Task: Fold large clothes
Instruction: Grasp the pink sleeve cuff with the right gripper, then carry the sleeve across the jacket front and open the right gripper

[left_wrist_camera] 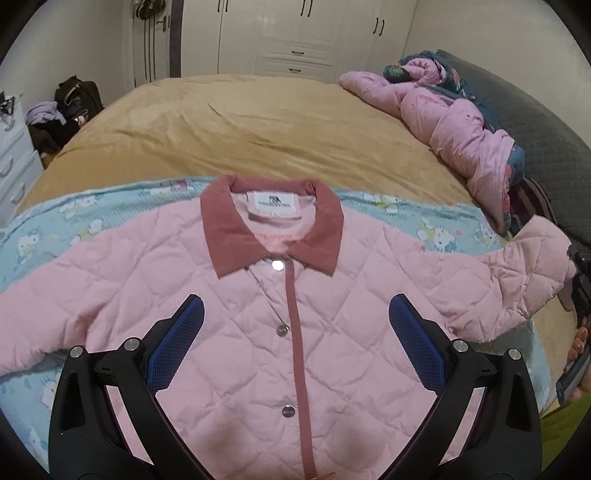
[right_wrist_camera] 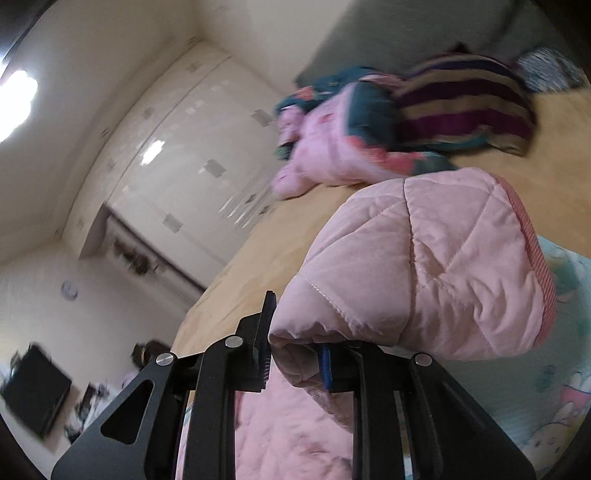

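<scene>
A pink quilted jacket (left_wrist_camera: 258, 295) with a darker pink collar (left_wrist_camera: 236, 229) lies front up, snapped shut, on a light blue cartoon-print sheet (left_wrist_camera: 74, 218). My left gripper (left_wrist_camera: 295, 306) hovers open over its chest, blue pads (left_wrist_camera: 177, 343) wide apart with nothing between them. The jacket's right-hand sleeve (left_wrist_camera: 524, 273) is lifted off the bed. My right gripper (left_wrist_camera: 581, 288) shows at the right edge, with a hand (left_wrist_camera: 580, 347) on it. In the right wrist view my right gripper (right_wrist_camera: 295, 354) is shut on that sleeve (right_wrist_camera: 424, 266), whose cuff (right_wrist_camera: 532, 243) bulges over the right finger.
The sheet lies on a tan blanket (left_wrist_camera: 240, 125) covering the bed. A heap of pink padded and dark floral clothes (left_wrist_camera: 454, 122) sits at the back right against a grey headboard (left_wrist_camera: 535, 129). White wardrobes (left_wrist_camera: 280, 33) stand behind; a drawer unit (left_wrist_camera: 14, 166) and bags (left_wrist_camera: 74, 99) are left.
</scene>
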A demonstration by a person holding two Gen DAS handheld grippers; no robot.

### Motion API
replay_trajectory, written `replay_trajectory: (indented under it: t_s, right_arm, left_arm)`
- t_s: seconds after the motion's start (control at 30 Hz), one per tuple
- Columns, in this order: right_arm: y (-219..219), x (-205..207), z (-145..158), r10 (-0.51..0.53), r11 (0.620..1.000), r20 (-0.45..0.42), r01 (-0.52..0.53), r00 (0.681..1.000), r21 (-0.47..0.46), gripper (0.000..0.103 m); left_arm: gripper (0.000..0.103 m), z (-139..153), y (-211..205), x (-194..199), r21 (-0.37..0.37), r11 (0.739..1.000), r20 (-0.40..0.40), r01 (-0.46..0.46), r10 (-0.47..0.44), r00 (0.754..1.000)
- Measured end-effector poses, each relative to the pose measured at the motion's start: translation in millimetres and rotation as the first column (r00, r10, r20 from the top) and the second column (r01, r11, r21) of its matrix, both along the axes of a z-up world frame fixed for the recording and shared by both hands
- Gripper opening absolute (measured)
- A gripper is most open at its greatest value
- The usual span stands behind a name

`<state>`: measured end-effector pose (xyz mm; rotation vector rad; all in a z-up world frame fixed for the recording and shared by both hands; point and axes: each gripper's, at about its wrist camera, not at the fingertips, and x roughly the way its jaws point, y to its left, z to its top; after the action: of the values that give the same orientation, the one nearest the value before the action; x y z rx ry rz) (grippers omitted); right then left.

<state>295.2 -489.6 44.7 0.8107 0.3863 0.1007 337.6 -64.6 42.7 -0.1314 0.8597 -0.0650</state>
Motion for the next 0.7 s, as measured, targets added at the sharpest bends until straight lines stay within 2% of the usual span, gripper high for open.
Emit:
replay_trajectory:
  t_s: [0.17,0.3,0.6,0.7]
  right_arm:
    - [47.7,16.7,30.2,0.086,0.993,0.035,-0.083,0.996,-0.09,0.019]
    - [88.1,24.0,45.9,0.15,0.979,0.047,-0.142,0.988,-0.15,0.019]
    - [171.2,39.0,57.1,0.295,0.94,0.057,-0.279,0.954,-0.196,0.019]
    - [206.8,43.3,54.4,0.363,0.91,0.042,-0.344,0.931,-0.232,0.019]
  left_arm:
    - [0.094,16.4,16.3,-3.3,-0.009,1.0,0.031,-0.006,0.006,1.0]
    - [0.094,18.7,33.4,-7.9,-0.03,0.999,0.034,-0.017,0.018,0.999]
    - [0.094,5.3,79.6,-17.3,-0.121,0.99,0.006,-0.077,0.079,0.997]
    - [0.094,2.4,93.0,-19.5,-0.148,0.984,0.002,-0.097,0.099,0.995]
